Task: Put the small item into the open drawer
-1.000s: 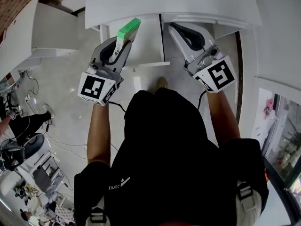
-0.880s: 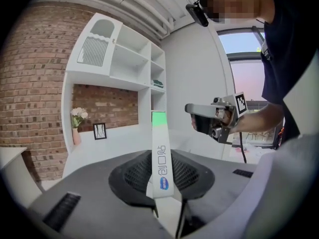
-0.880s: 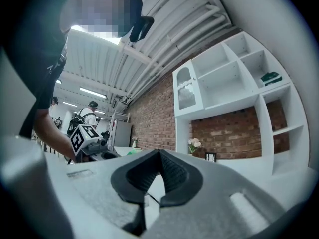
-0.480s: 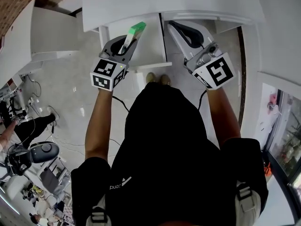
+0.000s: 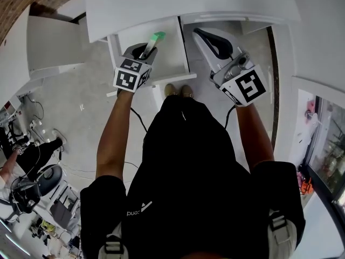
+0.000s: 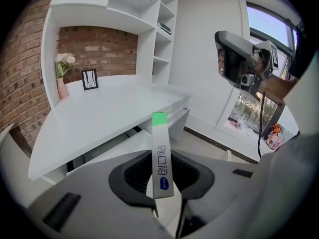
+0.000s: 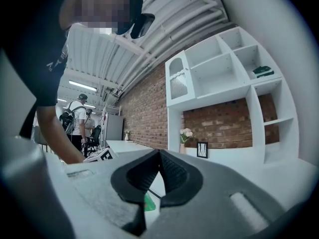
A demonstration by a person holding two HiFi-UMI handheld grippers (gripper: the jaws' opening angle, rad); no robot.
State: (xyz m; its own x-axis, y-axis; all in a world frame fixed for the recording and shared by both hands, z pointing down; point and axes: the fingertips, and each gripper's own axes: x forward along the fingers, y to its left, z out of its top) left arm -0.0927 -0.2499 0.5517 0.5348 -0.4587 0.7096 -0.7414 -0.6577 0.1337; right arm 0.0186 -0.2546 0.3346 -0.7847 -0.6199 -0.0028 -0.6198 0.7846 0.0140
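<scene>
The small item is a slim white packet (image 6: 160,158) with blue print and a green end (image 5: 158,36). My left gripper (image 5: 148,52) is shut on its lower end and points steeply down, so the packet sticks out past the jaws over the open white drawer (image 5: 173,55). In the left gripper view the drawer (image 6: 177,119) lies just beyond the green end, under the desk top (image 6: 99,113). My right gripper (image 5: 202,32) hangs beside the drawer's right side with its jaws together and nothing between them. A bit of green (image 7: 149,203) shows below its pads.
The white desk (image 5: 188,4) runs across the top, with shelves above it. A vase of flowers (image 6: 62,73) and a small frame (image 6: 89,78) stand at the desk's back by the brick wall. The person's feet (image 5: 178,90) are just in front of the drawer. People stand far left (image 7: 79,116).
My left gripper has dropped and tipped downward with the packet, coming over the open drawer. The right gripper has sunk only a little.
</scene>
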